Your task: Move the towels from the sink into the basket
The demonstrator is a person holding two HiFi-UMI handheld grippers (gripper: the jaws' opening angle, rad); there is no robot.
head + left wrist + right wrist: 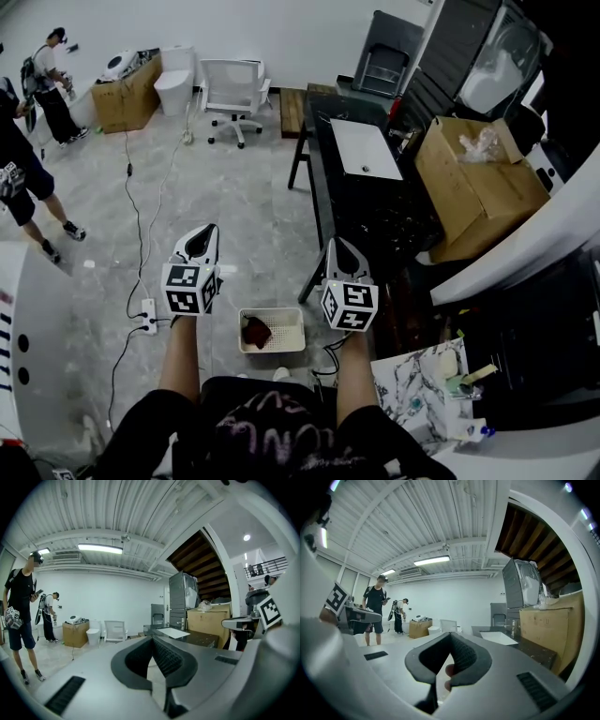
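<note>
A white basket (296, 330) stands on the floor just ahead of my knees, with a dark red towel (256, 331) lying in it. Both grippers are held up above the floor and point forward into the room. The left gripper (202, 234) (152, 639) is shut with nothing between its jaws. The right gripper (339, 246) (451, 637) is shut too and holds nothing; a fingertip shows behind its jaws. A white rectangular basin (366, 150) (173, 632) (500, 638) sits in the dark counter (375, 211) ahead on the right. I see no towel in it.
A large cardboard box (473, 183) stands right of the counter. A white office chair (232, 94), a toilet (173, 86) and another box (127, 94) stand at the far wall. Cables and a power strip (147, 316) lie on the floor at left. Two people (52, 84) stand at far left.
</note>
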